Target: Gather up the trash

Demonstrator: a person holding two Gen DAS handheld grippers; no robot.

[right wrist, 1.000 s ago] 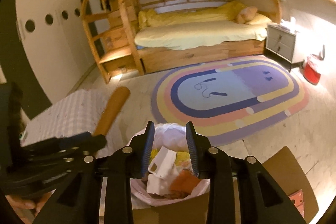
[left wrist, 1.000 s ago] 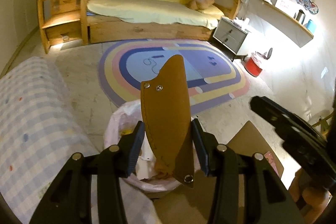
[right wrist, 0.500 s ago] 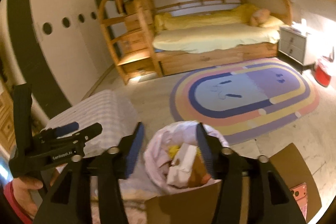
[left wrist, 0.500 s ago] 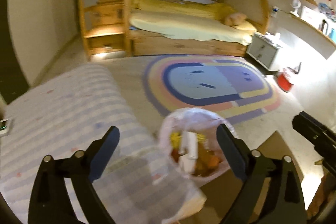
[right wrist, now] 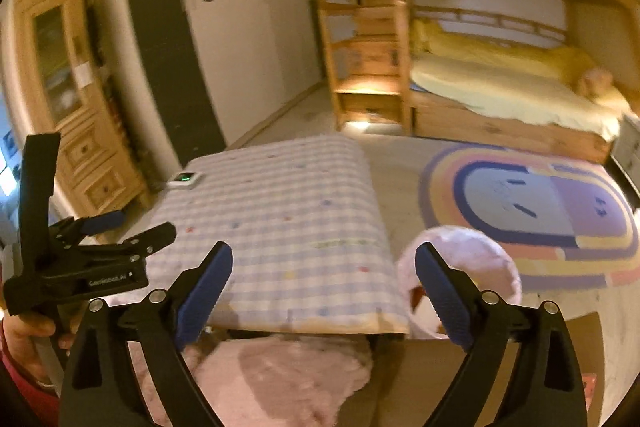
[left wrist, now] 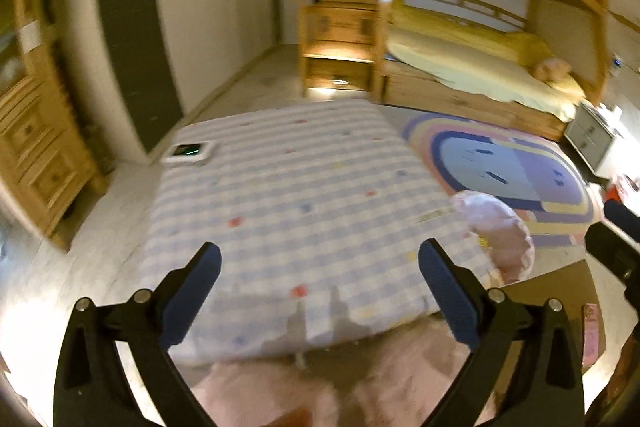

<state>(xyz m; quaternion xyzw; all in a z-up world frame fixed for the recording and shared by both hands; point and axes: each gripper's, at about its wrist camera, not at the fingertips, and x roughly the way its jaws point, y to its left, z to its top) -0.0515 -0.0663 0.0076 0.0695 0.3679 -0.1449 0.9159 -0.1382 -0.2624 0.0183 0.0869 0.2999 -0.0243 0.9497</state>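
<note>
The left tool point(left wrist: 319, 291) has its jaws spread wide with nothing between them, and they have just been opening; it hangs over the near edge of a blue-and-white checked mattress point(left wrist: 288, 195) lying on the floor. The right tool point(right wrist: 323, 283) is likewise gaping and empty, its jaws also just opened, poised above the same mattress edge. From the right wrist view the left tool shows at the far left, gripped by a hand point(right wrist: 24, 331) in a red sleeve. Just beside the mattress's right corner stands the trash bag point(right wrist: 472, 259), pale pink plastic, with a bit of orange and white rubbish showing in its mouth, and a piece of brown cardboard point(right wrist: 500, 355) lies in front of it. A small white device with a green light point(left wrist: 190, 151) rests on the mattress's far left corner. Beyond lie an oval striped rug point(left wrist: 512, 171) and a wooden bunk bed point(left wrist: 480, 67) with yellow bedding.
</note>
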